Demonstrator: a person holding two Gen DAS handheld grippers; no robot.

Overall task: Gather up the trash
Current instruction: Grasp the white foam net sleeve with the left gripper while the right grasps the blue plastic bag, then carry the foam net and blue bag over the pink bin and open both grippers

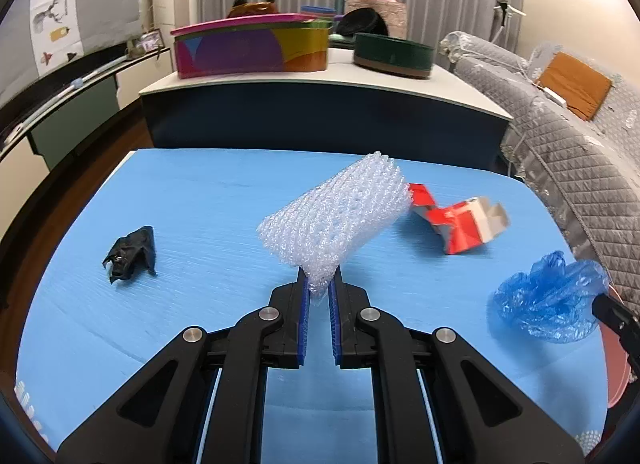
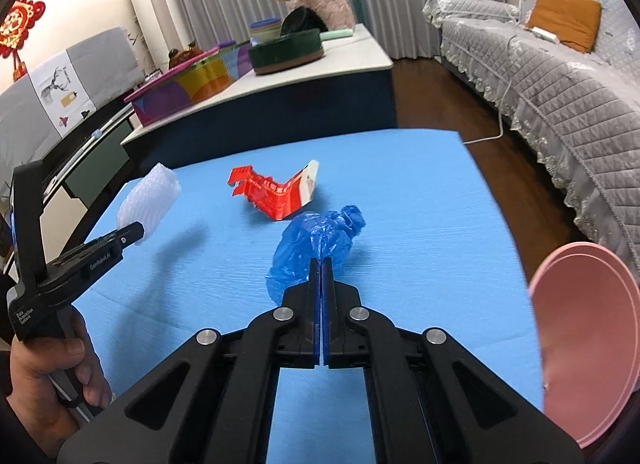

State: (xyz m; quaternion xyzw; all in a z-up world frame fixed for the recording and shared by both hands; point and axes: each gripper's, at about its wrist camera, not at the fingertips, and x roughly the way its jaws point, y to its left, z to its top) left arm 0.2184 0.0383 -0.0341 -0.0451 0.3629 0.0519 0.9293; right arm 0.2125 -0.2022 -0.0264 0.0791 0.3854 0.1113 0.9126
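On the blue mat (image 1: 200, 200): red carton (image 1: 456, 220), black scrap (image 1: 130, 254) lie loose.
Left gripper (image 1: 319, 280): clamped on bubble wrap (image 1: 340, 212), lifted.
Right gripper (image 2: 321, 268): pinching blue plastic bag (image 2: 316, 240) beside pink bin (image 2: 592, 328).

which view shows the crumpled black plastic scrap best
The left wrist view: the crumpled black plastic scrap lies unobstructed on the blue foam mat. The right wrist view does not show it at all.

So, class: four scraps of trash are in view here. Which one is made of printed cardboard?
The red and white carton, lying flattened and bent on the blue mat. The bubble wrap, blue bag and black scrap are soft plastic.
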